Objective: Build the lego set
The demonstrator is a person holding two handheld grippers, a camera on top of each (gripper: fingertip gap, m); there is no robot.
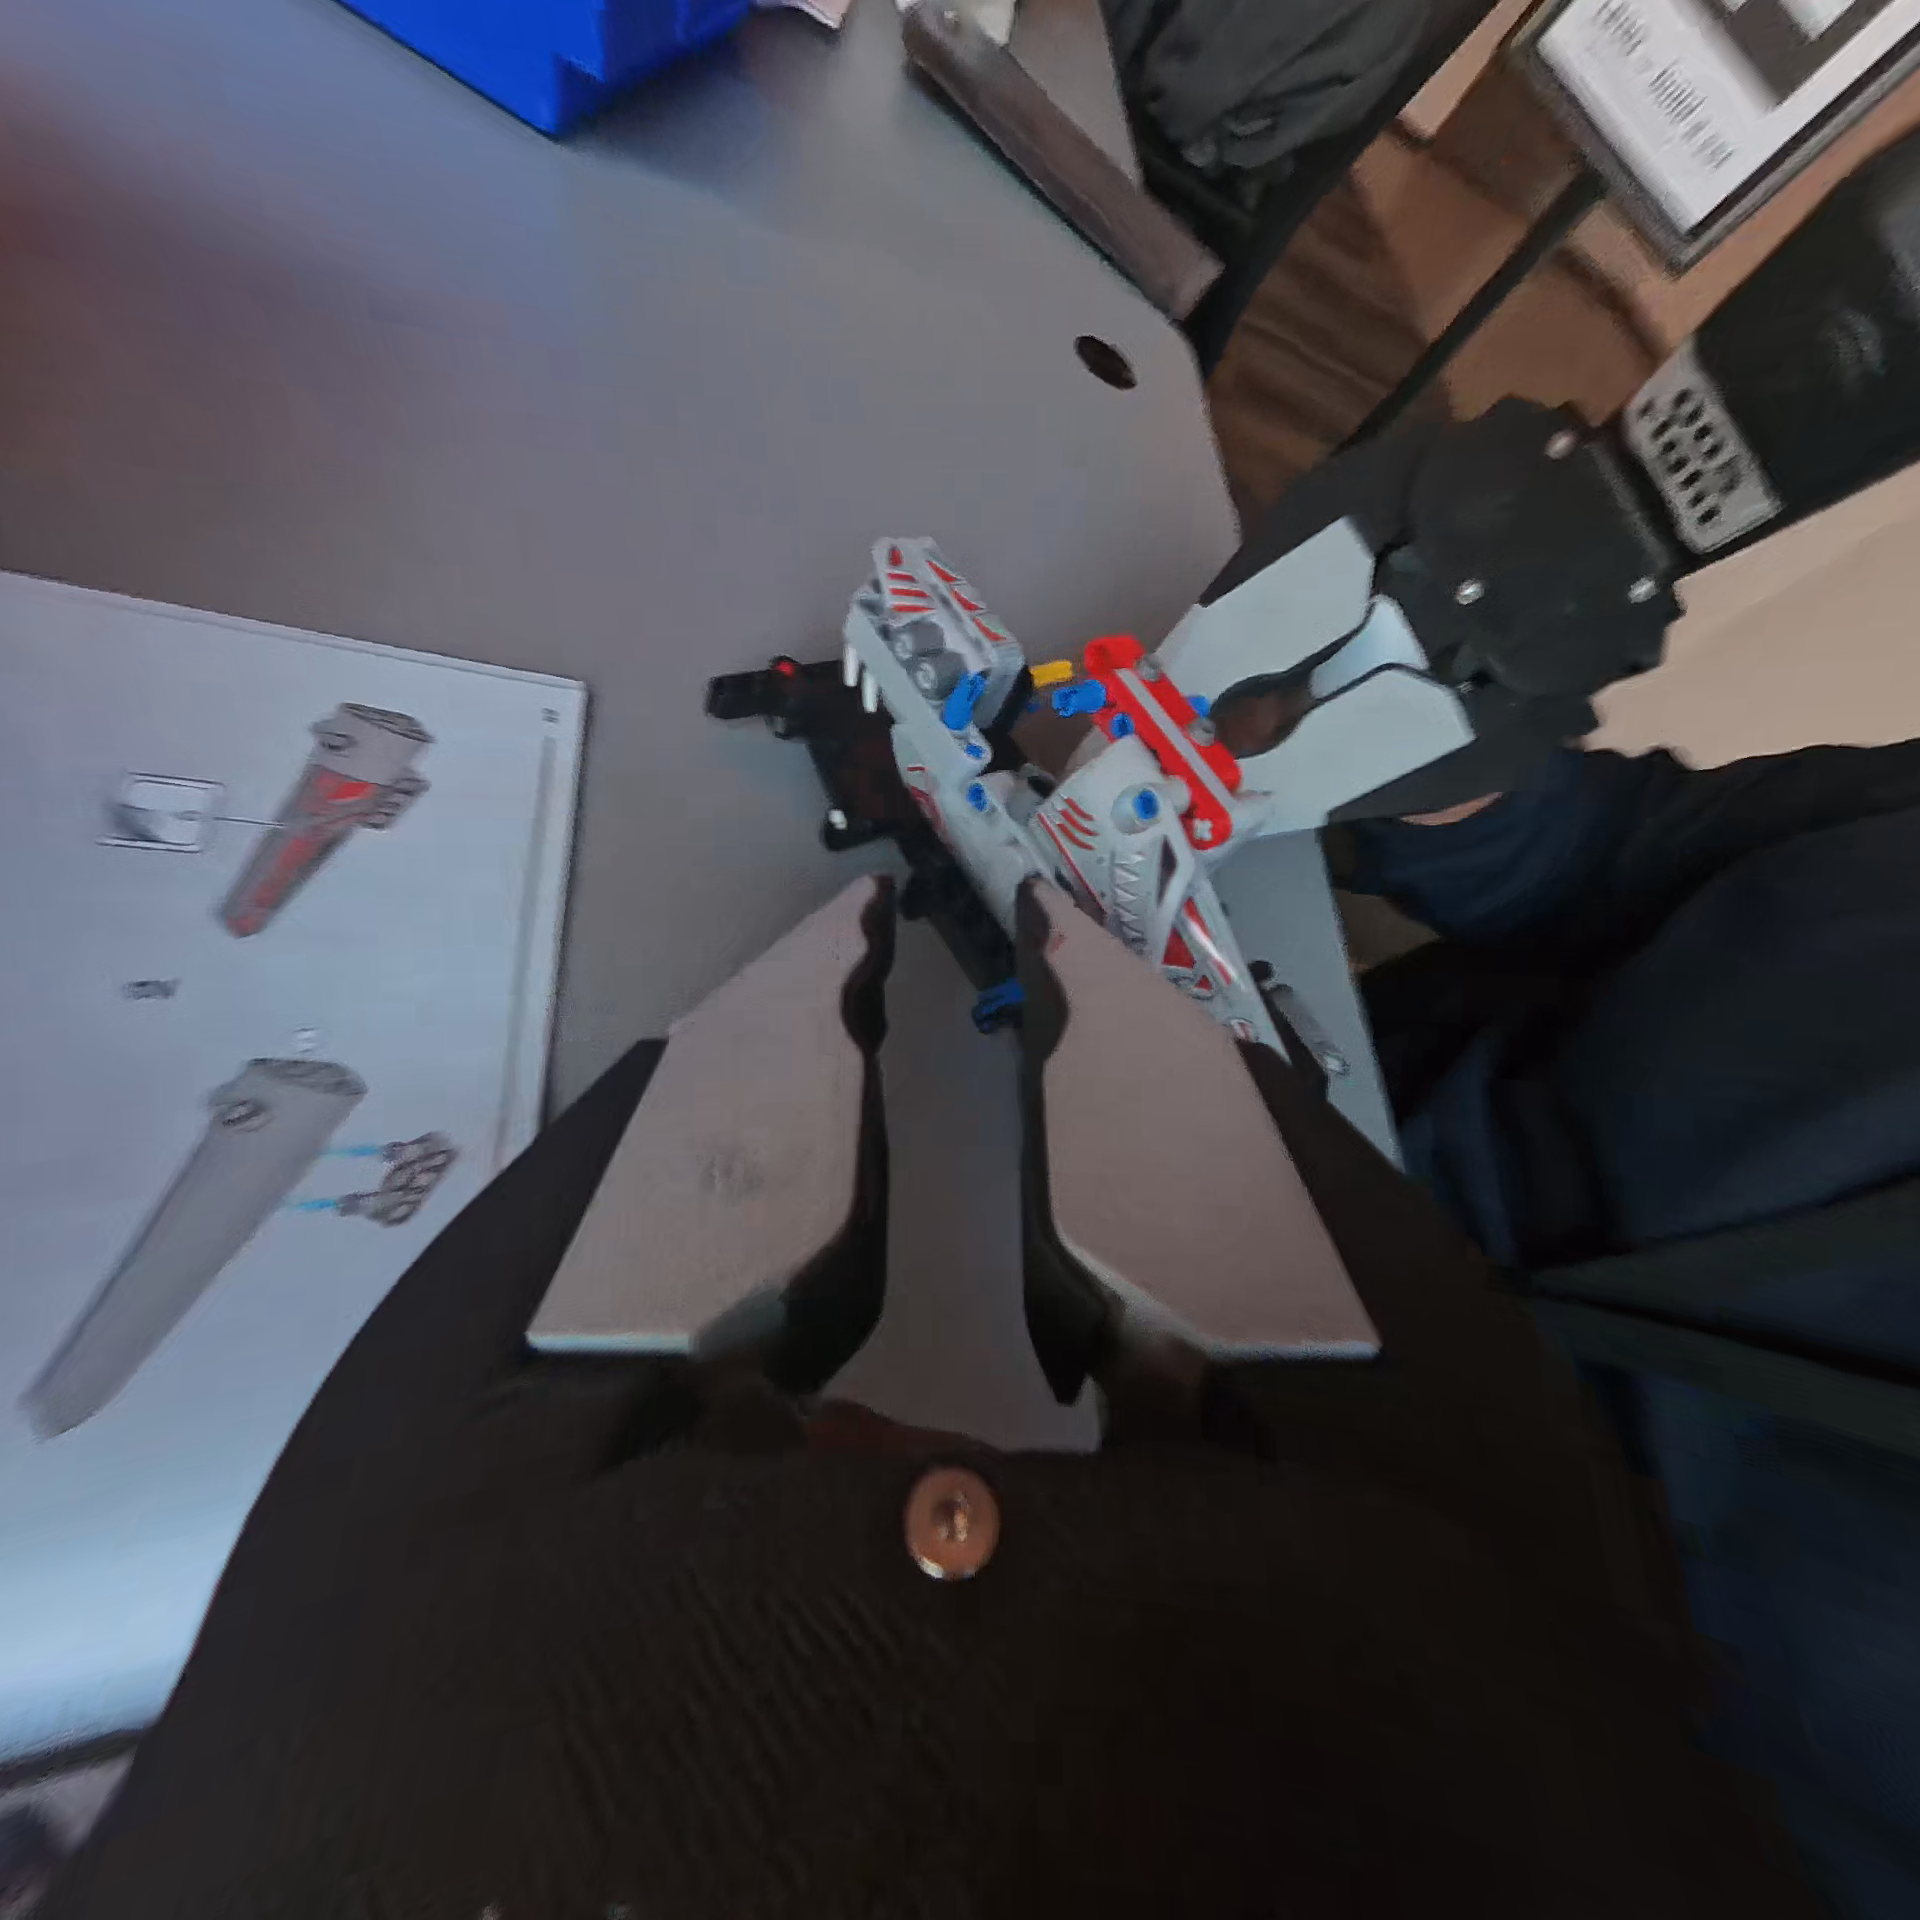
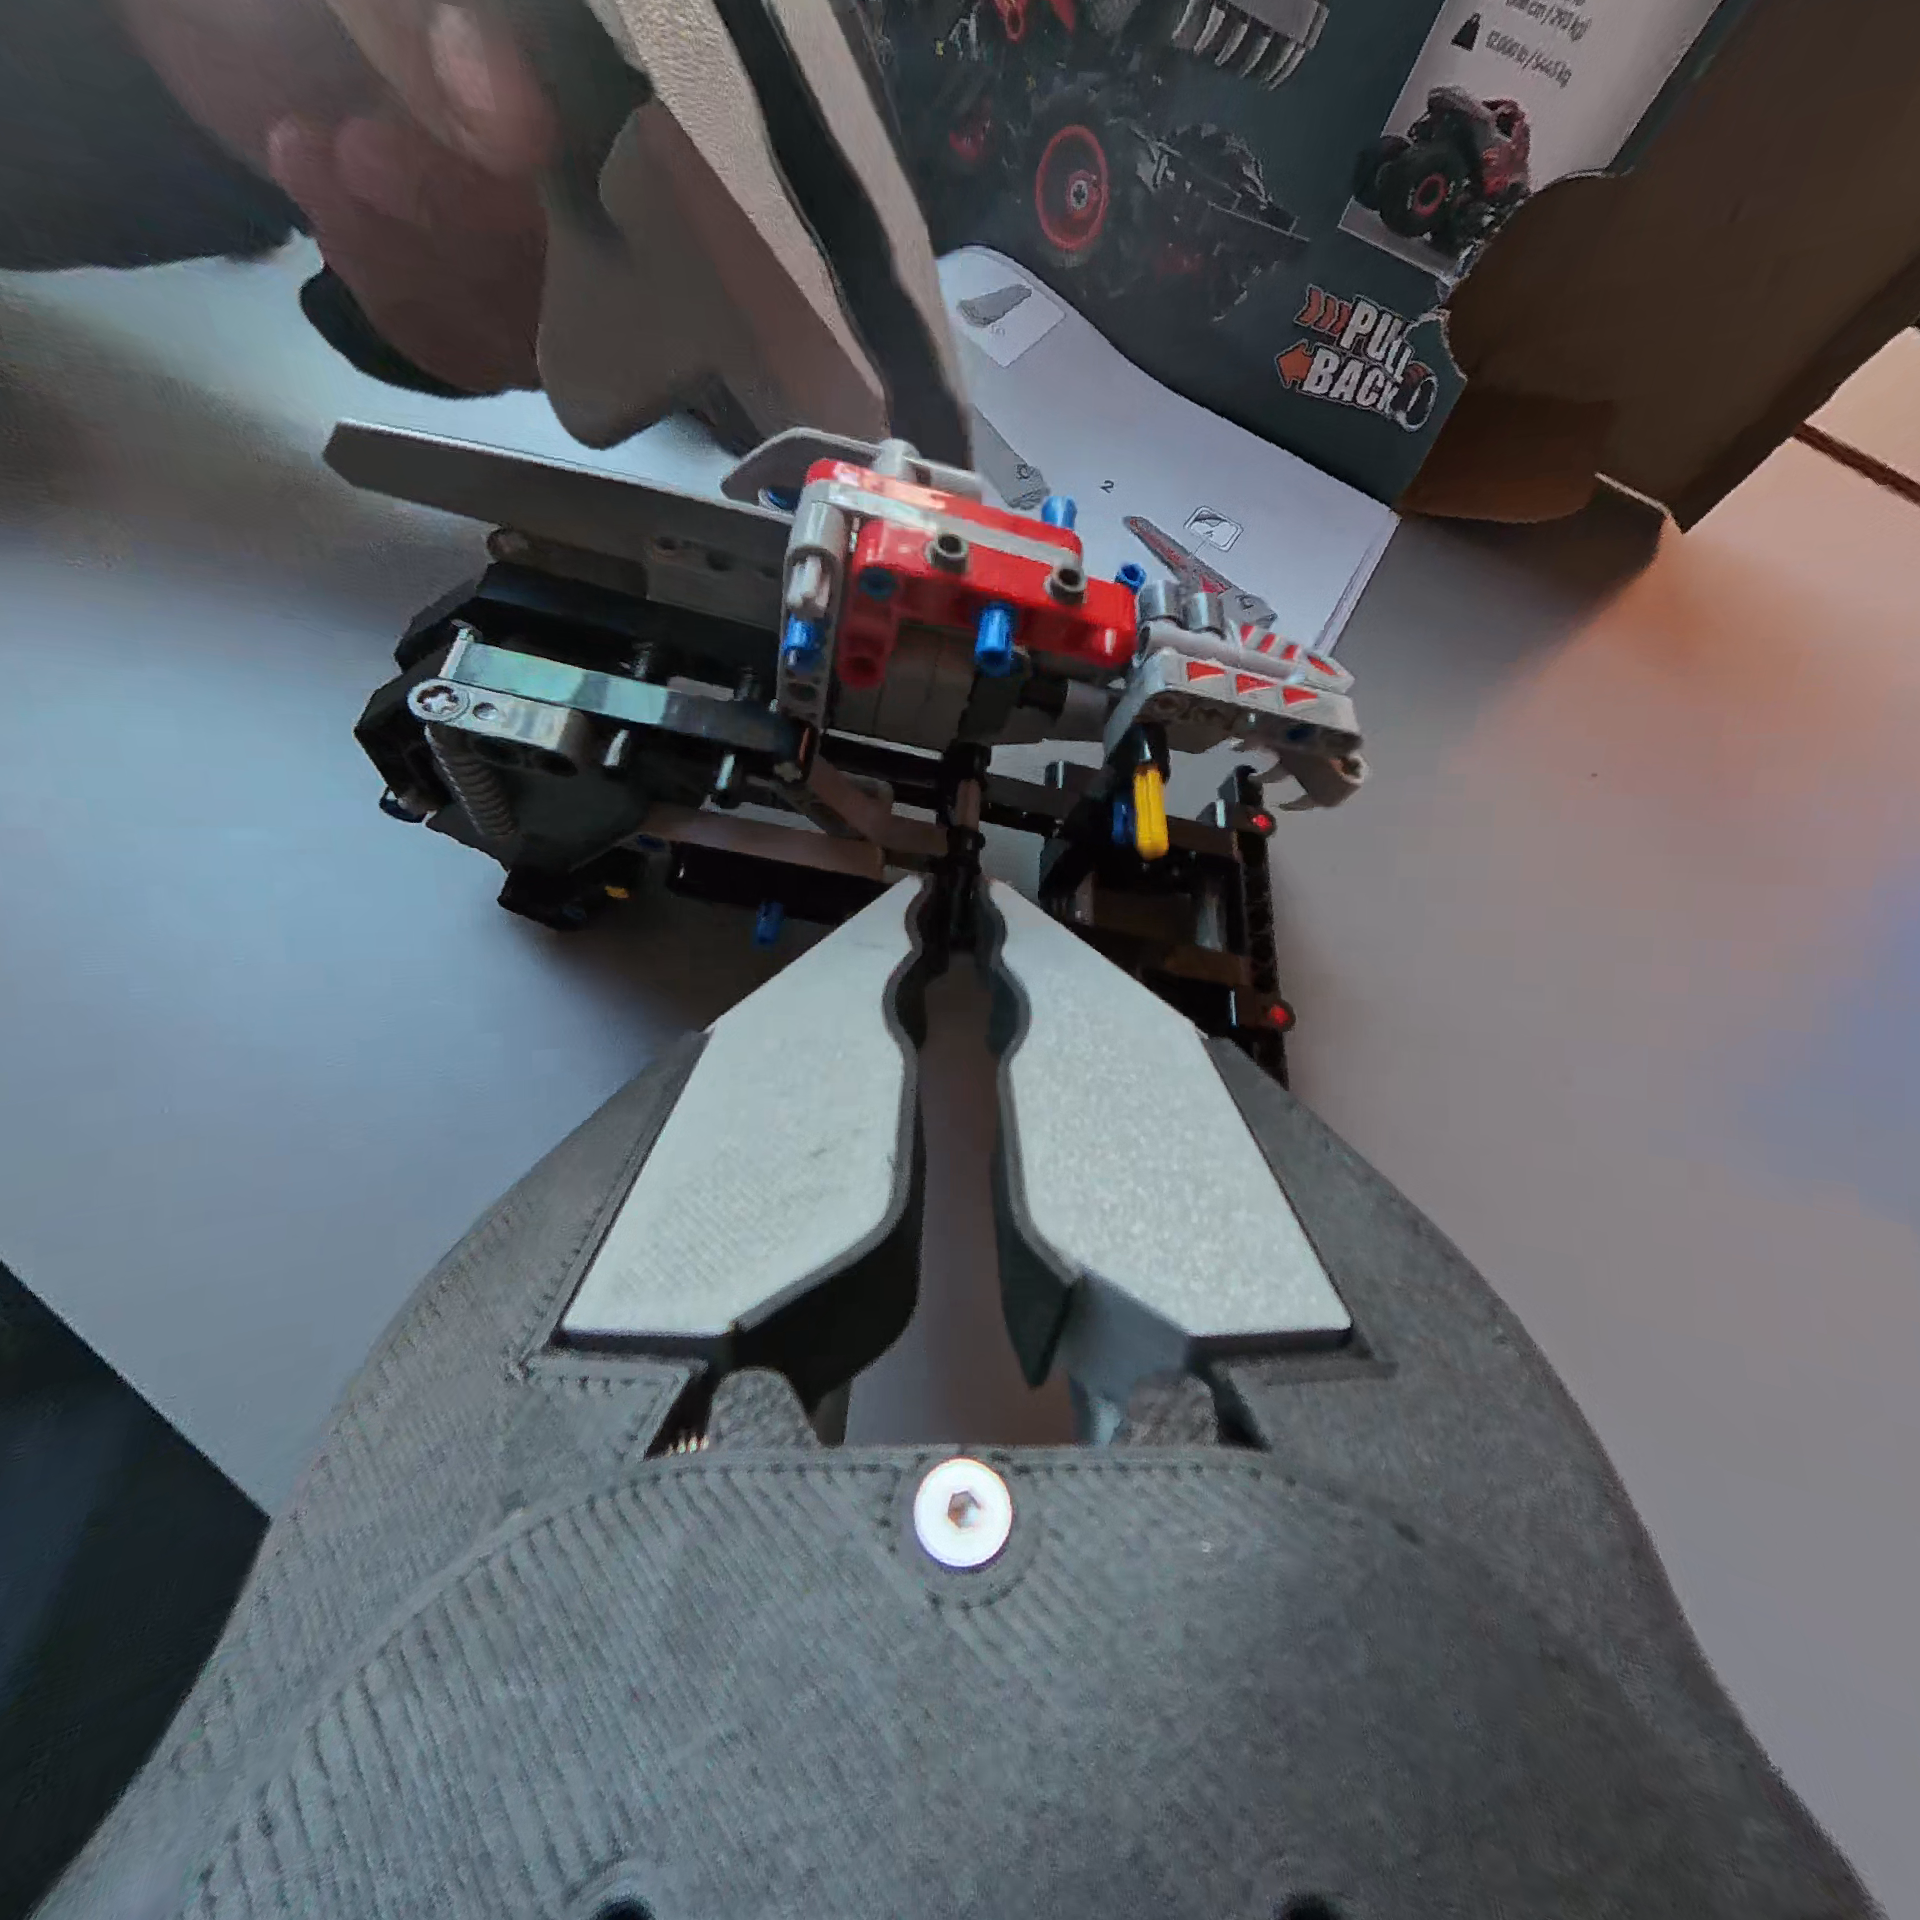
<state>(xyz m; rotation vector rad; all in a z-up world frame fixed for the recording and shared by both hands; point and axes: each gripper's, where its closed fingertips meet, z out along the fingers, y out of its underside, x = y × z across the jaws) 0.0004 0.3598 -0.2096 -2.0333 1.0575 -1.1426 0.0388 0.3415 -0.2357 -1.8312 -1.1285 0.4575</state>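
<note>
grippers 2 (image 1: 951, 894) (image 2: 956, 894) — lego model 1 (image 2: 883, 665) — instruction booklet 1 (image 1: 312, 935) — box 1 (image 2: 1195, 187)

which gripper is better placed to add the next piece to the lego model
Probably the right gripper. Its jaws pinch only a thin black rod low on the lego model, while the left gripper clamps the chassis and can steady it on the table.

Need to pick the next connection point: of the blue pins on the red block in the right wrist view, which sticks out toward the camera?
The blue pin at the middle of the red block front edge; the others sit at its corners and sides.
</note>
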